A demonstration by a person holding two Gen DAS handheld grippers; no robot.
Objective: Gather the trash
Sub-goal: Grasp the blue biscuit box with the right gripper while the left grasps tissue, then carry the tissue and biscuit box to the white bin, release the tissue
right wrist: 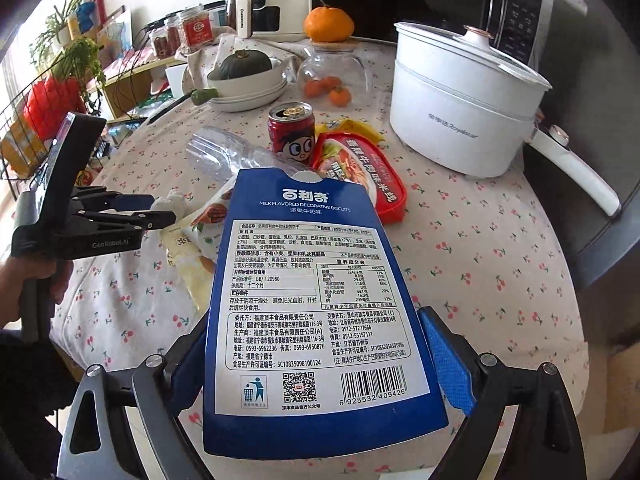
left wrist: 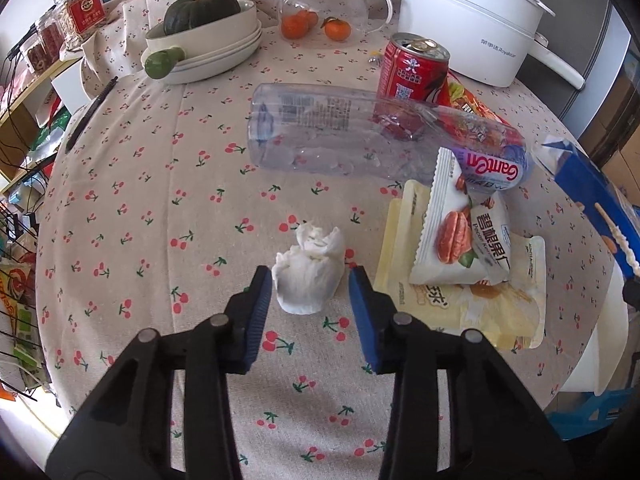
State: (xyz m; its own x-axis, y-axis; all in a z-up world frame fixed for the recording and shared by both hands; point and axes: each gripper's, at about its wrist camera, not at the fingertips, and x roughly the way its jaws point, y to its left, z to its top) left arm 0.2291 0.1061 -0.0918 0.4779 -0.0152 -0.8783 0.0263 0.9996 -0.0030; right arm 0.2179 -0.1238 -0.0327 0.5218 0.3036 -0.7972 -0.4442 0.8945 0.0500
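My left gripper (left wrist: 308, 280) is open, its blue pads on either side of a crumpled white tissue (left wrist: 309, 272) on the cherry-print tablecloth (left wrist: 160, 208). My right gripper (right wrist: 316, 344) is shut on a blue biscuit box (right wrist: 316, 300) and holds it above the table; the box also shows at the right edge of the left wrist view (left wrist: 592, 192). Other trash lies beyond: an empty clear bottle (left wrist: 340, 132), a red drink can (left wrist: 414, 68), a pecan snack packet (left wrist: 460, 236) on a yellow pouch (left wrist: 500, 312), and a red snack bag (right wrist: 360, 168).
A white electric pot (right wrist: 460, 100) stands at the back right. Stacked dishes with a green squash (left wrist: 204, 12), a glass teapot (left wrist: 324, 4) with tangerines, jars (left wrist: 80, 12) and a black pen (left wrist: 90, 114) sit at the back and left. The table's edge curves away on the right.
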